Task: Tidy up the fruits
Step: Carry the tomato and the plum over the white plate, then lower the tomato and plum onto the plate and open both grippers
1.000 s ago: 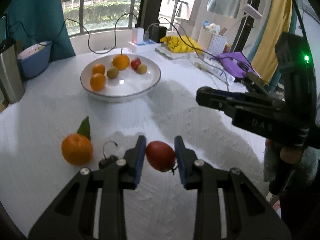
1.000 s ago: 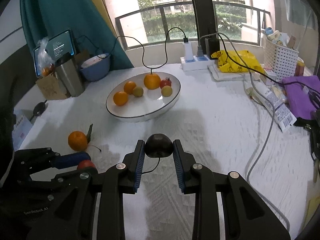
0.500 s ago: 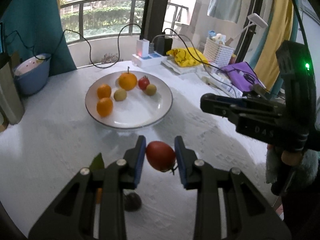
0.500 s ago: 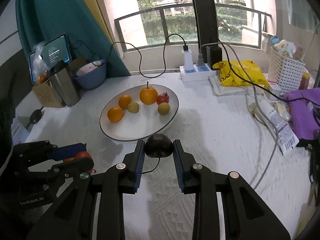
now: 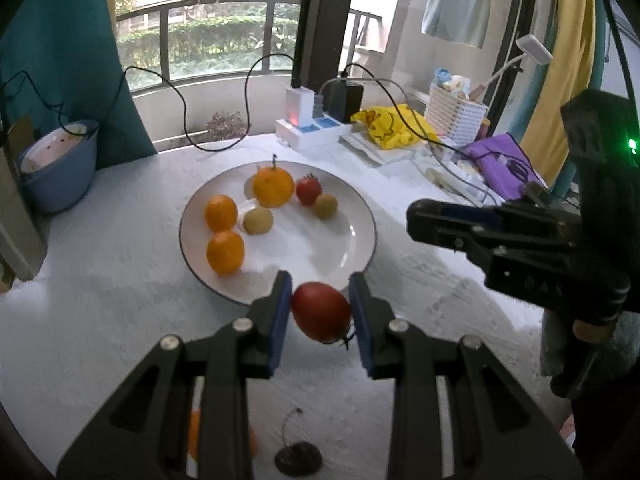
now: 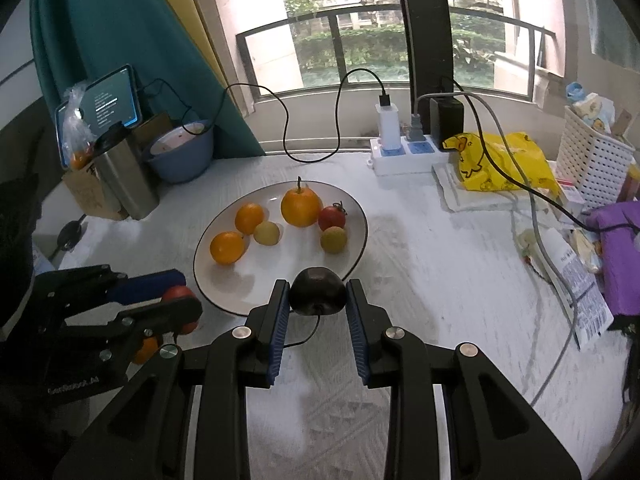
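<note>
My left gripper (image 5: 320, 294) is shut on a red tomato (image 5: 321, 316), held just before the near rim of the white plate (image 5: 316, 246). The plate carries three oranges, a small tomato and two yellow-green fruits. My right gripper (image 6: 317, 302) is shut on a dark round fruit (image 6: 318, 286) with a thin stem, also at the plate's (image 6: 280, 270) near rim. In the right wrist view the left gripper (image 6: 182, 300) shows at the left with the tomato (image 6: 176, 292). The right gripper (image 5: 424, 222) appears side-on at the right of the left wrist view.
A loose orange (image 5: 194, 436) and a dark stemmed fruit (image 5: 298, 458) lie on the white cloth under the left gripper. Behind the plate stand a power strip (image 6: 404, 156) with cables, a yellow bag (image 6: 504, 160), a white basket (image 6: 592, 152), a steel cup (image 6: 124, 178) and a blue bowl (image 6: 180, 154).
Both grippers have carried their fruits forward to the plate's near rim. The loose orange and dark fruit have slipped down under the left gripper in its view.
</note>
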`<state>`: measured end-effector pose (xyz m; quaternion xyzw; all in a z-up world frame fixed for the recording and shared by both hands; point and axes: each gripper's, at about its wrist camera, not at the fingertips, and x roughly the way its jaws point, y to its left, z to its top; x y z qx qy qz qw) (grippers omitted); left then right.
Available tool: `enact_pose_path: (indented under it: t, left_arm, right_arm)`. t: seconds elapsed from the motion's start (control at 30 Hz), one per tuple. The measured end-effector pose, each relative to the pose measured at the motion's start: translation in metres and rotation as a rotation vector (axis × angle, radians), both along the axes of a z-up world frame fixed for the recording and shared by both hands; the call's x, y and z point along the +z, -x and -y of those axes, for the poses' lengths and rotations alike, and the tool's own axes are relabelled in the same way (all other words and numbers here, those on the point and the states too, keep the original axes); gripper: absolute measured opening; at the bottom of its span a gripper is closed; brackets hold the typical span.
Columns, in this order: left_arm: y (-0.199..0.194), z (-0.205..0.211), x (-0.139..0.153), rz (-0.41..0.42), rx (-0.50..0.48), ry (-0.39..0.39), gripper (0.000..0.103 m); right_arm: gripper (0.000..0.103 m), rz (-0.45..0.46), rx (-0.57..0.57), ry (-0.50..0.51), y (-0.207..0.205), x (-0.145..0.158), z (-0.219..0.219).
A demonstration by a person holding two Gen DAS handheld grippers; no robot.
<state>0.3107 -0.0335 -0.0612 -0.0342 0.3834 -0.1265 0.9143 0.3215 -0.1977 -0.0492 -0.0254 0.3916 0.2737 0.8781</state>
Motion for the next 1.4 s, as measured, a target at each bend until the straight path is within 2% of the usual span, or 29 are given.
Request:
enact_pose_path:
  t: [0.27, 0.53, 0.8, 1.13, 1.4]
  left_arm:
    - [-0.023, -0.007, -0.010, -0.013, 0.011, -0.015, 0.031]
    - [-0.041, -0.013, -0.019, -0.013, 0.034, -0.068, 0.031]
    - [-0.051, -0.020, -0.028, -0.055, 0.040, -0.052, 0.031]
    - [-0.052, -0.028, -0.025, -0.060, 0.072, -0.055, 0.032]
    - [-0.050, -0.033, -0.022, -0.052, 0.090, -0.038, 0.032]
  right_arm:
    - [0.031, -0.015, 0.020, -0.006, -0.014, -0.006, -0.007]
    - [0.031, -0.032, 0.050, -0.004, -0.030, -0.015, -0.023]
    - [0.031, -0.046, 0.073, 0.006, -0.050, -0.028, -0.041]
    - [0.031, -0.041, 0.087, 0.064, -0.064, -0.046, -0.064]
    - [0.031, -0.021, 0.056, 0.059, -0.066, -0.043, -0.061]
